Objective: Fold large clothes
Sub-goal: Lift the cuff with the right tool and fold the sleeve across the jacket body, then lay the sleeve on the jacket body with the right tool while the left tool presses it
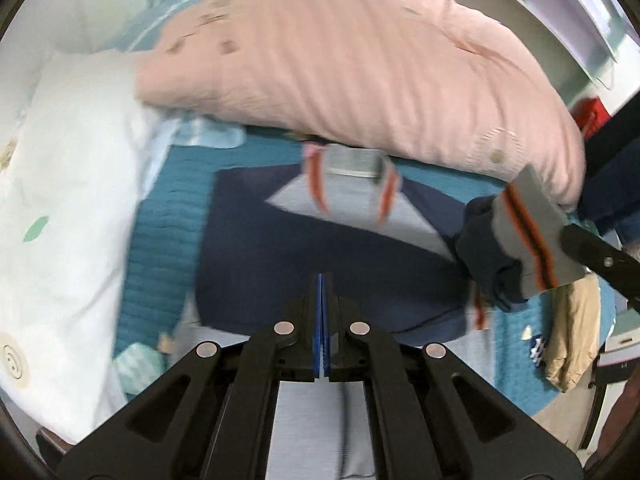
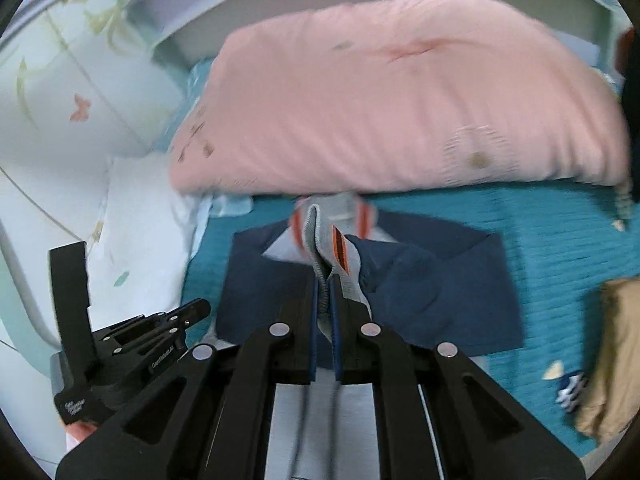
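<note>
A navy jacket [image 1: 320, 256] with a grey collar and orange stripes lies on the teal bedspread [image 1: 160, 248]; it also shows in the right wrist view [image 2: 420, 280]. My left gripper [image 1: 324, 280] is shut with nothing visible between its pads, just above the jacket's near side. My right gripper [image 2: 327, 284] is shut on the jacket's grey ribbed cuff [image 2: 320, 240] and holds the sleeve lifted. In the left wrist view the right gripper [image 1: 576, 240] shows at the right with that cuff [image 1: 532, 232].
A pink quilt [image 1: 360, 68] lies folded behind the jacket, also in the right wrist view [image 2: 400, 96]. A white patterned pillow [image 1: 68, 216] is at the left. A tan cloth [image 2: 612, 360] lies at the right. The left gripper [image 2: 120, 344] shows at lower left.
</note>
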Available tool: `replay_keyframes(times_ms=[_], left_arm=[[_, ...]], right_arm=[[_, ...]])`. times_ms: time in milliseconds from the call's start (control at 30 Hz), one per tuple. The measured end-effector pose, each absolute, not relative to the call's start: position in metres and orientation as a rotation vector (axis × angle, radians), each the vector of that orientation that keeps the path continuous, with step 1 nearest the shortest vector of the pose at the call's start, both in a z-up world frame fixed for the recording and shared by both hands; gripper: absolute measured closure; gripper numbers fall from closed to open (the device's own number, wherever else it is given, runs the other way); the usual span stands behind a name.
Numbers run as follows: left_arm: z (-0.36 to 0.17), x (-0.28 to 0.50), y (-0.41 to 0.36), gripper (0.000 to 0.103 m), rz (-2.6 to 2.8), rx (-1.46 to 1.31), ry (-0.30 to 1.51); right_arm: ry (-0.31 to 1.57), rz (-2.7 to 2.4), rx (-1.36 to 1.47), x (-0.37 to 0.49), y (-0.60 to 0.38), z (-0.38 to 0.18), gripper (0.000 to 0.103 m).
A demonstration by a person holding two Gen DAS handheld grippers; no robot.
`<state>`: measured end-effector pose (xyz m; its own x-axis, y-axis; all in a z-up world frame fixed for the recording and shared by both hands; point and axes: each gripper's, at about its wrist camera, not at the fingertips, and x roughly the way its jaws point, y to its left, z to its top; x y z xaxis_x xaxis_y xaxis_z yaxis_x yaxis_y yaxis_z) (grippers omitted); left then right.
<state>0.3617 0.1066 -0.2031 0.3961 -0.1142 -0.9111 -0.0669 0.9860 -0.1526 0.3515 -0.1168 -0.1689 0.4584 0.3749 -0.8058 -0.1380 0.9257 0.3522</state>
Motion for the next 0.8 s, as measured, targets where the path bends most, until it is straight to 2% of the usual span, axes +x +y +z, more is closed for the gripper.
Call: replay_keyframes(times_ms=[400, 800], left_arm=[[-0.242, 0.341, 0.225, 0.103, 0.091, -0.271, 1.220], [-0.283, 0.325, 0.273, 0.102, 0.160, -0.351, 1.276]], right_arm=[[1.188, 0.418, 0.217, 0.384, 0.042, -0.233, 0.101], [1.332, 0.492, 0.198, 0.407, 0.124, -0.306, 0.102]])
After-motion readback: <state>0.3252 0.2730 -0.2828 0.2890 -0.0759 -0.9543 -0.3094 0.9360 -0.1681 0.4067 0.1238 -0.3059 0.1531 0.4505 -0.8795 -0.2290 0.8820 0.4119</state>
